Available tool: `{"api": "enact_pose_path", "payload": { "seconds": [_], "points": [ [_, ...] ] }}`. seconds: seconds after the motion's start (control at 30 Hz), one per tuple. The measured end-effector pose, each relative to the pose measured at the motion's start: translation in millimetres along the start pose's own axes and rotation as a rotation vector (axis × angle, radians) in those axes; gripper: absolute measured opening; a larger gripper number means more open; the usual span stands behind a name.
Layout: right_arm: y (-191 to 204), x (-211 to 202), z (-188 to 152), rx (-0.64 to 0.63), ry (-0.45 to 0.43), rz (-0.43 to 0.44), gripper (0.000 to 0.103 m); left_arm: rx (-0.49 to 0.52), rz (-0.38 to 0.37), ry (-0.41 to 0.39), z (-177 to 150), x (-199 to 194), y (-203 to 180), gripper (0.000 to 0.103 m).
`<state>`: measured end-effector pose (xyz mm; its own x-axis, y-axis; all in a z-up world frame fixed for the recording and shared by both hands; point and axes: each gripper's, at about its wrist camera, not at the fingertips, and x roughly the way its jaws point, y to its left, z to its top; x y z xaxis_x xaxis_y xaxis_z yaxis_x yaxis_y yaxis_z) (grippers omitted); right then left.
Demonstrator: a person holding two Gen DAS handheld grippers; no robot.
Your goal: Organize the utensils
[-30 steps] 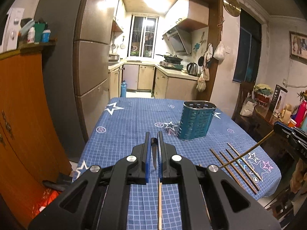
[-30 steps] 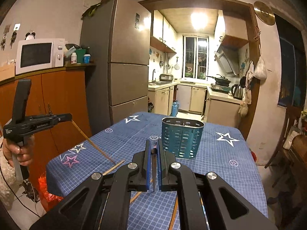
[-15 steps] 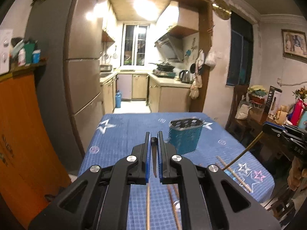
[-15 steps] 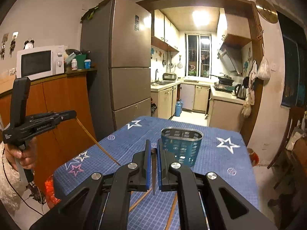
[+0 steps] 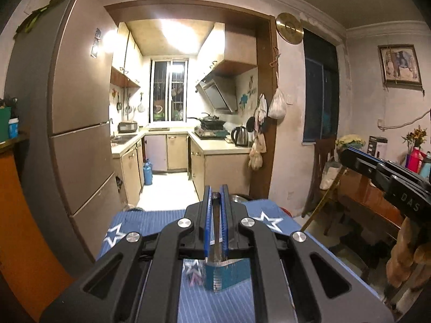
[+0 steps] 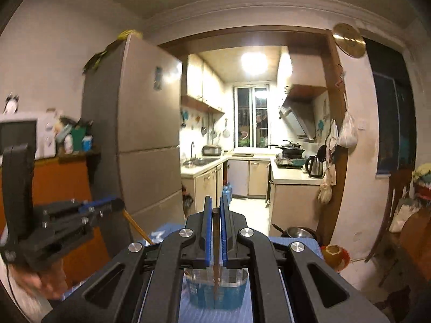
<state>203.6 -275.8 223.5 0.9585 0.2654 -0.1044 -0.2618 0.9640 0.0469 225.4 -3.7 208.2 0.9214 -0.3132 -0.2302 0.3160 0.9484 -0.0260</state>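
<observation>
The tablecloth is showing blue with fine pale lines and white stars. The utensil holder is showing teal-blue. Both the left hand-held gripper and the right hand-held gripper are showing black bodies with blue finger pads, each gripping a brown chopstick.

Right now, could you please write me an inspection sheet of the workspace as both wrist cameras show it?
Surface: table under a blue star-print cloth.
Job's things: blue utensil holder standing on the cloth; one chopstick in each gripper, angled down toward it.
Clutter: nothing seen on the visible cloth.
Grippers: left gripper shut on left chopstick; right gripper shut on right chopstick.
Cables: thin dark cable by the left hand.
Surroundings: fridge, kitchen with kettle, wooden chair.
</observation>
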Motion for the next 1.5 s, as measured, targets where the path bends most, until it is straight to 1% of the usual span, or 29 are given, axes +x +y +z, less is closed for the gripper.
{"api": "enact_pose_path", "payload": {
  "seconds": [0.13,0.23,0.4,0.5,0.67,0.7,0.73,0.8,0.9,1.03,1.07,1.1,1.13,1.2,1.27,1.3,1.37,1.4,1.43,1.47,1.5],
  "points": [
    [-17.0,39.6,-4.3,0.039,-0.036,-0.043,0.007,-0.002,0.009,0.011,0.3,37.3,-5.0,0.005],
    [-25.6,68.1,-14.7,0.051,-0.044,-0.073,0.007,0.008,0.023,0.033,-8.4,63.1,-7.9,0.005],
    [-33.0,108.3,-37.6,0.083,0.000,-0.098,0.007,0.021,0.040,0.105,-36.5,97.5,-6.8,0.005],
    [-35.3,128.2,-54.9,0.093,0.027,-0.114,0.007,0.016,0.050,0.137,-53.8,107.2,0.6,0.005],
    [-32.3,145.4,-78.6,0.110,0.098,-0.097,0.007,0.007,0.055,0.186,-73.4,115.8,9.0,0.005],
    [-31.7,145.0,-81.0,0.106,0.100,-0.097,0.008,-0.009,0.065,0.193,-76.2,114.8,11.9,0.005],
    [-31.8,143.6,-82.5,0.106,0.102,-0.102,0.013,-0.020,0.068,0.191,-75.3,114.1,16.0,0.005],
    [-33.0,139.1,-81.8,0.113,0.092,-0.107,0.020,-0.037,0.068,0.183,-75.1,107.6,22.7,0.005],
    [-37.3,132.5,-80.0,0.108,0.076,-0.132,0.019,-0.062,0.077,0.165,-72.7,97.5,31.7,0.006],
    [-45.8,131.1,-88.8,0.086,0.133,-0.134,0.018,-0.060,0.084,0.150,-70.8,84.5,34.2,0.006],
    [-52.1,130.1,-92.6,0.089,0.153,-0.135,0.018,-0.045,0.086,0.140,-71.3,78.6,33.7,0.007],
    [-63.9,130.3,-98.7,0.101,0.194,-0.135,0.018,-0.033,0.089,0.134,-72.2,74.1,32.6,0.007],
    [-73.8,129.5,-103.7,0.113,0.225,-0.137,0.018,-0.032,0.077,0.132,-73.3,68.7,34.1,0.007],
    [-109.0,139.1,-120.7,0.122,0.380,-0.144,0.019,-0.019,0.066,0.132,-74.2,65.2,33.8,0.007],
    [-144.8,147.9,-141.0,0.115,0.523,-0.186,0.019,-0.012,0.066,0.140,-73.9,67.0,32.1,0.007],
    [-165.0,152.8,-153.8,0.140,0.610,-0.180,0.019,-0.018,0.065,0.139,-73.8,66.3,32.2,0.007],
    [-192.7,155.4,-173.4,0.166,0.696,-0.219,0.019,-0.033,0.061,0.135,-72.2,65.7,31.6,0.007],
    [-202.3,157.4,-183.6,0.151,0.737,-0.211,0.019,-0.041,0.052,0.132,-72.4,63.9,31.0,0.007],
    [-205.3,159.4,-190.7,0.106,0.768,-0.219,0.019,-0.042,0.048,0.128,-72.1,62.7,30.3,0.007],
    [-207.0,161.8,-198.3,0.026,0.801,-0.232,0.019,-0.039,0.048,0.127,-73.2,61.6,28.4,0.007],
    [-209.2,164.1,-207.6,-0.036,0.840,-0.219,0.019,-0.030,0.047,0.125,-74.9,58.8,25.8,0.007]
  ]
}}
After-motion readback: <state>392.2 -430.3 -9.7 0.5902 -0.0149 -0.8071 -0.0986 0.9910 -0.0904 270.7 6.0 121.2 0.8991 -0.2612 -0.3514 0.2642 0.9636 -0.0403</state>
